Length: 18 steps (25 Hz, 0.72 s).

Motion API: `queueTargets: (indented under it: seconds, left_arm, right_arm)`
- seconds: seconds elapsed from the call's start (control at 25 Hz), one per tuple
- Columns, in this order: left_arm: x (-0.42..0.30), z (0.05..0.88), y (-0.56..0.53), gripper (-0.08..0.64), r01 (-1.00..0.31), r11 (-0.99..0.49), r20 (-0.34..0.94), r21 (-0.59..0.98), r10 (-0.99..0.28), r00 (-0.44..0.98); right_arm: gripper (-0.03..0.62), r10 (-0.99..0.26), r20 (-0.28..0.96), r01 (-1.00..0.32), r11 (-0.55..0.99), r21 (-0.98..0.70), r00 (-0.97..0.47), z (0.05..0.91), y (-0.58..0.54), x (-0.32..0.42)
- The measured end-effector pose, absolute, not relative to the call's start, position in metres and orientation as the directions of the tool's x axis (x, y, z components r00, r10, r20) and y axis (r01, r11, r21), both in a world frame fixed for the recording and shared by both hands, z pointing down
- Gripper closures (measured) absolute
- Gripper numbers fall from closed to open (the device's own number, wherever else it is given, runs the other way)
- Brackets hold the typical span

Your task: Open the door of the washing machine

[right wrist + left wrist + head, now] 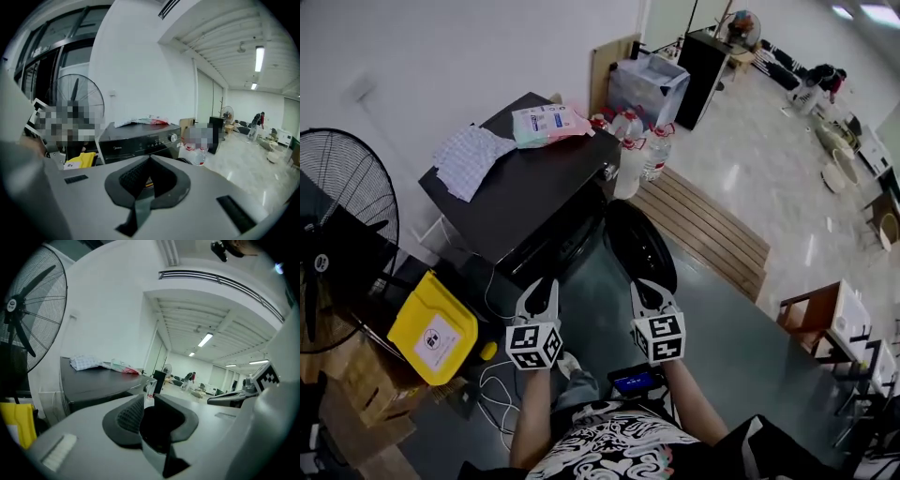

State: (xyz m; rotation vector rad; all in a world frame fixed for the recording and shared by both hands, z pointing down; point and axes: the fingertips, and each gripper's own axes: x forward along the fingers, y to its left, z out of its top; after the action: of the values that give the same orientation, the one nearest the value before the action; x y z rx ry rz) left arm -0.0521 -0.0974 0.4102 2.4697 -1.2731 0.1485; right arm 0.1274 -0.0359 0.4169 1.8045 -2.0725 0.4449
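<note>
**Two tongs closed and empty, washer door swung out**

Both grippers hang side by side in front of the person, apart from each other and short of the machine. L gripper point(542, 282) point(149, 397): jaws together, nothing btwn them. R gripper point(149, 161) point(643, 285): jaws also pressed together, empty.

Black washing machine point(525, 192) point(140, 140) sits just ahead, w/ its front facing the person. Its round door point(639, 246) looks swung out to the R of the front, w/ its lower edge near the R gripper's tip but not touching.

On the washer's top: checked cloth point(472, 159) at the L edge, plastic packet point(548, 124) at the back edge.

L side is crowded: big standing fan point(337, 234), yellow bin point(433, 328) beside the washer's corner, loose cables point(492, 389) on the floor. Water bottles point(642, 155) stand against the washer's far R corner, next to a slatted wooden pallet point(703, 220). Grey floor mat point(741, 328) to the R of the door is bare, w/ open floor past the pallet's edge.
</note>
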Motion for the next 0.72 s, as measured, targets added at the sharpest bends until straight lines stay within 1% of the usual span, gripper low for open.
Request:
queueTargets:
  seconds: [0.12, 0.24, 0.36, 0.72]
  left_arm:
    - [-0.045, 0.397, -0.077, 0.495, -0.807, -0.52, 0.237, 0.28, -0.777, 0.583]
    - [-0.035, 0.383, -0.055, 0.495, -0.815, -0.525, 0.22, 0.246, -0.788, 0.575]
    - [-0.029, 0.376, -0.039, 0.495, -0.822, -0.527, 0.21, 0.216, -0.797, 0.566]
    - [-0.019, 0.37, -0.025, 0.494, -0.836, -0.517, 0.215, 0.184, -0.809, 0.547]
  right_arm:
    - [0.591, -0.891, 0.43, -0.989, 0.143, -0.039, -0.146, 0.406, -0.021, 0.133]
    - [0.591, -0.902, 0.399, -0.986, 0.14, -0.09, -0.164, 0.395, -0.002, 0.14]
    - [0.591, -0.904, 0.382, -0.981, 0.171, -0.088, -0.192, 0.387, 0.01, 0.139]
    - [0.591, -0.903, 0.382, -0.979, 0.166, -0.115, -0.198, 0.387, 0.029, 0.156]
